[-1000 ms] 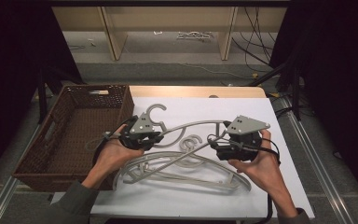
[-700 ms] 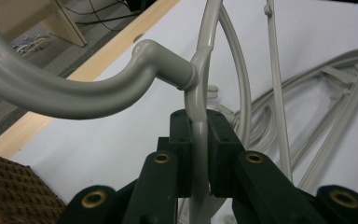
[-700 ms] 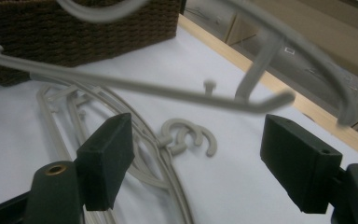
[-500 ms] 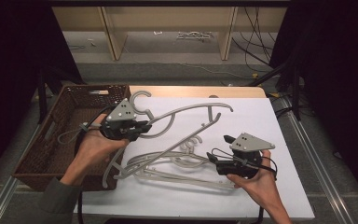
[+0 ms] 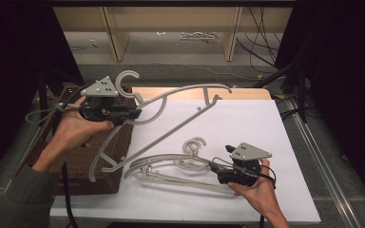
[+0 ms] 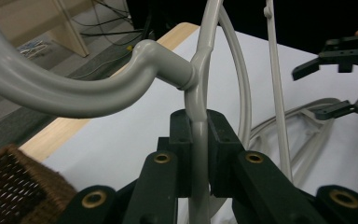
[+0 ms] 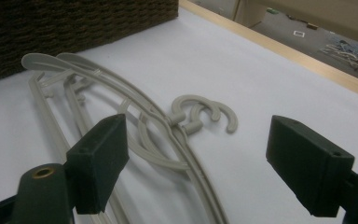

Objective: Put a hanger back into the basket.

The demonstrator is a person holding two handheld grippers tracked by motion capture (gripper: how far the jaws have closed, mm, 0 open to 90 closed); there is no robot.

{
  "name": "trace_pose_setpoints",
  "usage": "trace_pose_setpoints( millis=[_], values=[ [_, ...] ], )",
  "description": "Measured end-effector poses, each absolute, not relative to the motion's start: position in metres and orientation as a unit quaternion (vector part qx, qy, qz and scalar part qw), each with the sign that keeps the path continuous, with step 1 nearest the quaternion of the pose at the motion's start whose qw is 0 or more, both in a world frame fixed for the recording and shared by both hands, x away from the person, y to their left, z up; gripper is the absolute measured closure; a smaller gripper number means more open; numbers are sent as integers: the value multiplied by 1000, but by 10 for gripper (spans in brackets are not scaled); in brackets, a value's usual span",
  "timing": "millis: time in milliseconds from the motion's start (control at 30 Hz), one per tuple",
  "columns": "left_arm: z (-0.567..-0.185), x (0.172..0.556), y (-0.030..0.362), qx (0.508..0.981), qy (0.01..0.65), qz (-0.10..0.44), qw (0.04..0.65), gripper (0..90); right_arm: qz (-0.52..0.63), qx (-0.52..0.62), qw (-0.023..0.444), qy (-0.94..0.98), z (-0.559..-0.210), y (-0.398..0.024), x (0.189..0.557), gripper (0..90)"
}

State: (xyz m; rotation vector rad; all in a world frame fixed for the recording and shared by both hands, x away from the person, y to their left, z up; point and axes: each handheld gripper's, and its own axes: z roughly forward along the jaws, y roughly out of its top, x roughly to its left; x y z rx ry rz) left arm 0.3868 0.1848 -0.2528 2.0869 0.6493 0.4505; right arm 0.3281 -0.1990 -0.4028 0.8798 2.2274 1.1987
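Above the basket [image 5: 97, 156], the left tongs [image 5: 135, 113] pinch one hanger [image 5: 180, 102] narrowly, so it may swing loose; the right tongs [image 5: 218, 164], empty, gape over the stacked hangers [image 5: 171, 171].

Three grey hangers: one lifted [image 5: 180, 107], two on table [image 5: 171, 168]; one wicker basket [image 5: 88, 166].

No text, label, brand, number or sign can be read on anything in these pictures.
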Motion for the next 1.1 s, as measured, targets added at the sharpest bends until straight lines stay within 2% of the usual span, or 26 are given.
trace_pose_setpoints(
  millis=[367,667,867,933,1000,1100],
  values=[
    [-254,411,231,821,320,215,420,823,428,322,229,813,-408,-201,329,222],
    [-273,431,280,797,379,260,391,823,423,325,230,814,-412,-204,329,224],
    [-290,440,308,791,389,289,373,823,421,328,229,814,-414,-205,331,224],
    [-294,439,318,801,388,291,352,823,420,327,229,815,-414,-205,330,224],
    [-302,439,324,786,404,294,364,823,421,327,229,815,-414,-205,330,224],
    [-308,439,335,795,400,296,347,823,421,327,229,815,-414,-205,330,223]
  ],
)
